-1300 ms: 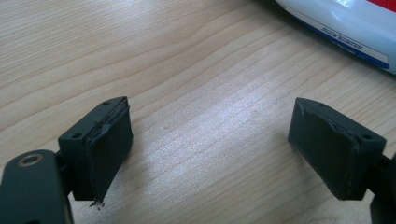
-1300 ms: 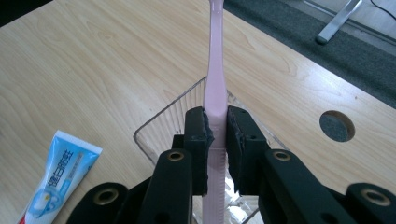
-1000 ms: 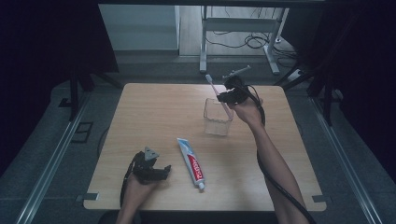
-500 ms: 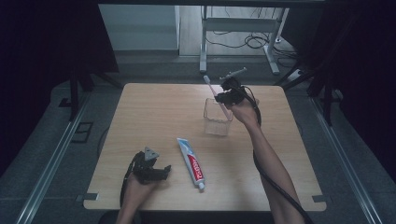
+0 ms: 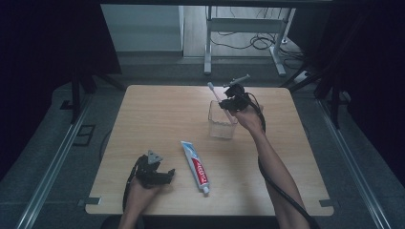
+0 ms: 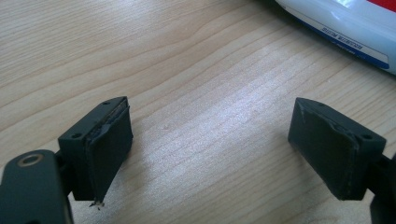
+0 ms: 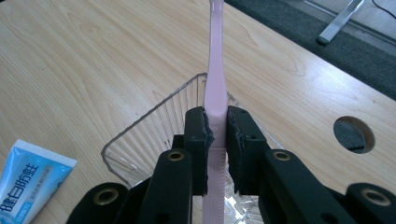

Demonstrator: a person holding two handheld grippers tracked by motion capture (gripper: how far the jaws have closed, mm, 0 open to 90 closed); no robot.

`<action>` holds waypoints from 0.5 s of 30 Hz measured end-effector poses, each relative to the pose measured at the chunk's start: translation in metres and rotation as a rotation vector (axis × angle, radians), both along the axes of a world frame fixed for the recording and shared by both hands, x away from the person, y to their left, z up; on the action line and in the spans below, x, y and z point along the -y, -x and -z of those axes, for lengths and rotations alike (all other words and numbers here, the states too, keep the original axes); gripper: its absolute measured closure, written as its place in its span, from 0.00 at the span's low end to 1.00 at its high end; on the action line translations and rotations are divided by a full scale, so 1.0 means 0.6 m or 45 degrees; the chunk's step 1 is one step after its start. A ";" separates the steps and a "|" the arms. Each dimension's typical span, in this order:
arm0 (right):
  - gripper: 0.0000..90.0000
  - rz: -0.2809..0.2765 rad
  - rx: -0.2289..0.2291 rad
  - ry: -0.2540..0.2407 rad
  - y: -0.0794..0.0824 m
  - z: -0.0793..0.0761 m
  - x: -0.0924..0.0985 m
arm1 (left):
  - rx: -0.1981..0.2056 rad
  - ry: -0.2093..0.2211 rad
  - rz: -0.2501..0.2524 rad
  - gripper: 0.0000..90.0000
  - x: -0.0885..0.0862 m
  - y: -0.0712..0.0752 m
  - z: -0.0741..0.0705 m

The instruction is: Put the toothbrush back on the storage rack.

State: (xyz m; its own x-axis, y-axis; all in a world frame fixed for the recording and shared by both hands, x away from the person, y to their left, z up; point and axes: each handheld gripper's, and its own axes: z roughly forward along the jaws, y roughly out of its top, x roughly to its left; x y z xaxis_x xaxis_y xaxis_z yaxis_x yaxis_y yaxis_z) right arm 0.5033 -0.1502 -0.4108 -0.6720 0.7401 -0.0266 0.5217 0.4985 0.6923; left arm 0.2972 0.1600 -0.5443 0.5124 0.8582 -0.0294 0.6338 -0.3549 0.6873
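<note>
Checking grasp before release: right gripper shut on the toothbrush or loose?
Shut on it. In the right gripper view the right gripper has both pads pressed against the pink toothbrush handle, held over the clear cup.

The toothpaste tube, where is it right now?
In the high view the toothpaste tube lies flat on the table, near the front edge, just right of the left gripper and in front of the clear cup.

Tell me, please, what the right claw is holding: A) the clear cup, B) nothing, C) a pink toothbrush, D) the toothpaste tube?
C: the right claw is shut on the pink toothbrush over the clear cup; the tube lies on the table.
</note>
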 end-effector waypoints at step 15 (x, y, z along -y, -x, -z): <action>0.87 -0.024 -0.026 0.037 -0.001 0.045 -0.004 | 0.000 -0.001 0.000 0.15 0.000 0.000 0.000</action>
State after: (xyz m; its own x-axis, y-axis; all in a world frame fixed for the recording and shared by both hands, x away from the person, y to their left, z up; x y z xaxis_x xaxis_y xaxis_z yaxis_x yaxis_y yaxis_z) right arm 0.5038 -0.1475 -0.4380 -0.6866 0.7262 -0.0337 0.5259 0.5282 0.6667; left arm 0.2972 0.1600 -0.5442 0.5124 0.8583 -0.0283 0.6336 -0.3557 0.6871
